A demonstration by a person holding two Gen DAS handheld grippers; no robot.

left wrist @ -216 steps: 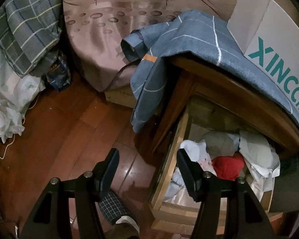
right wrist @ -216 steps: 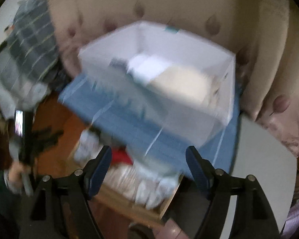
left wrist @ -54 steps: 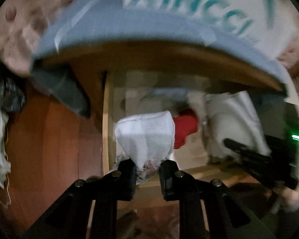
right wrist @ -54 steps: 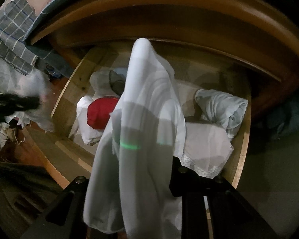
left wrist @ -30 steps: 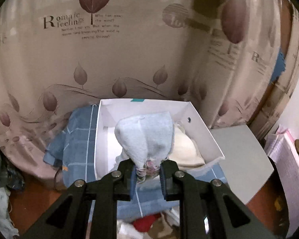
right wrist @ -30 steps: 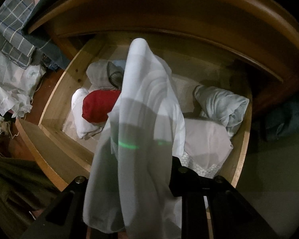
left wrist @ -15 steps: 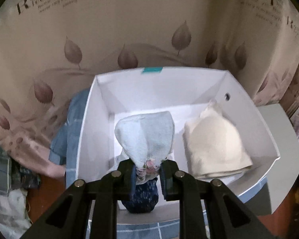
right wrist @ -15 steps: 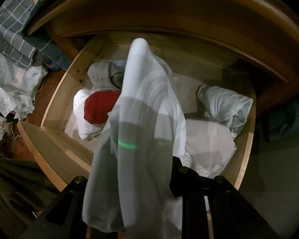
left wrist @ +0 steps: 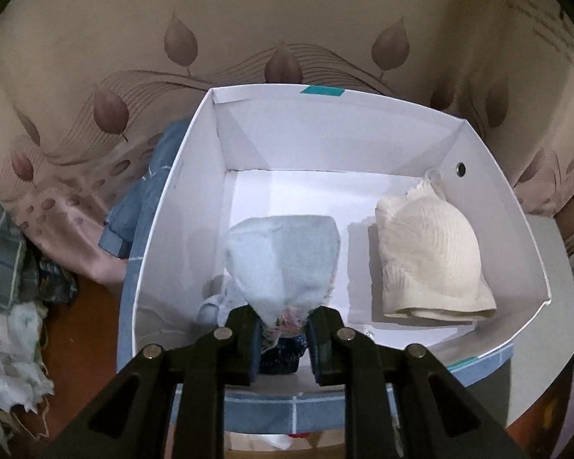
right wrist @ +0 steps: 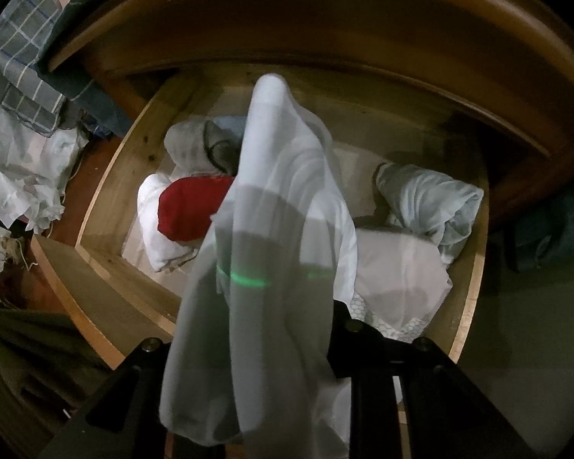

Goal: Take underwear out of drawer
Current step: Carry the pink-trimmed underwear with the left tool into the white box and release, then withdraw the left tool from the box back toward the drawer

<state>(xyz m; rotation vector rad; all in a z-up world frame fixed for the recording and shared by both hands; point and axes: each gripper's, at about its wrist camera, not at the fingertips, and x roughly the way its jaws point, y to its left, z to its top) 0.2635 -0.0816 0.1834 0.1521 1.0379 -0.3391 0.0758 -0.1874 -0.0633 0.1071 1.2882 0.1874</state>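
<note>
Left gripper [left wrist: 283, 329] nearly closed, pinching pale blue underwear [left wrist: 283, 264] inside white box [left wrist: 497, 206]. Dark patterned garment [left wrist: 279, 355] just below fingers; cream garment [left wrist: 428, 260] to right.
Right gripper [right wrist: 271, 348] nearly closed on white underwear [right wrist: 279, 237], draped over fingers above open drawer [right wrist: 107, 199]. Beyond: red garment [right wrist: 187, 210] left, light blue roll [right wrist: 436, 199] right.
</note>
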